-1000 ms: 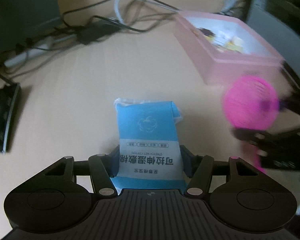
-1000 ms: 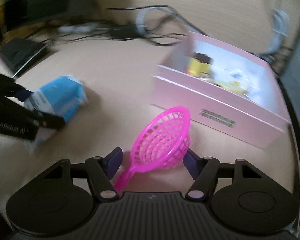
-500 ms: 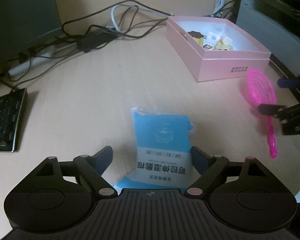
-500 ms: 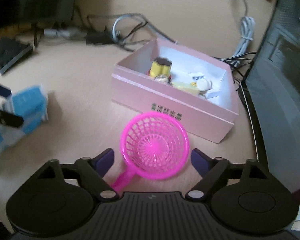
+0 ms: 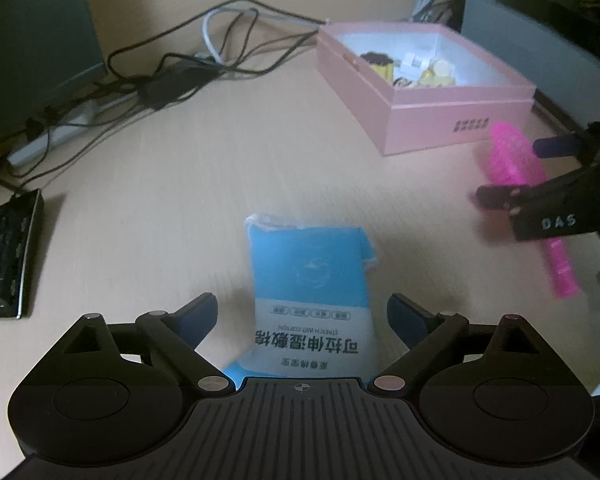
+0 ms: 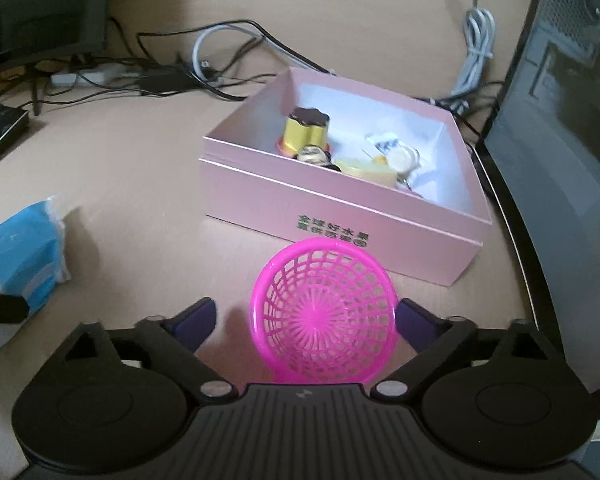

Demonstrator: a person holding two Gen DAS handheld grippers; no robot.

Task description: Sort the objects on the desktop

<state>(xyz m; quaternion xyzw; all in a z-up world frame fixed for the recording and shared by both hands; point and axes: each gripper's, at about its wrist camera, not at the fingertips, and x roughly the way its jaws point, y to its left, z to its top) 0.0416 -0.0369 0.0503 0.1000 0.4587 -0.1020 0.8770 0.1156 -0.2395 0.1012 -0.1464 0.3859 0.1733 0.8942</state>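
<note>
A blue and white wet-wipe pack lies on the wooden desk between the spread fingers of my left gripper, which is open; the pack also shows in the right wrist view. A pink plastic strainer lies between the fingers of my right gripper, which is open and apart from it. The strainer also shows at the right of the left wrist view. An open pink box holding several small items stands just beyond the strainer; it also shows in the left wrist view.
A tangle of black and white cables and a power strip lie at the back of the desk. A black keyboard is at the left. A dark monitor stands back left, a computer case on the right.
Both grippers have opened, letting go of the wipe pack and the strainer. The pack and strainer now lie on the desk, and the right gripper has swung to face the pink box.
</note>
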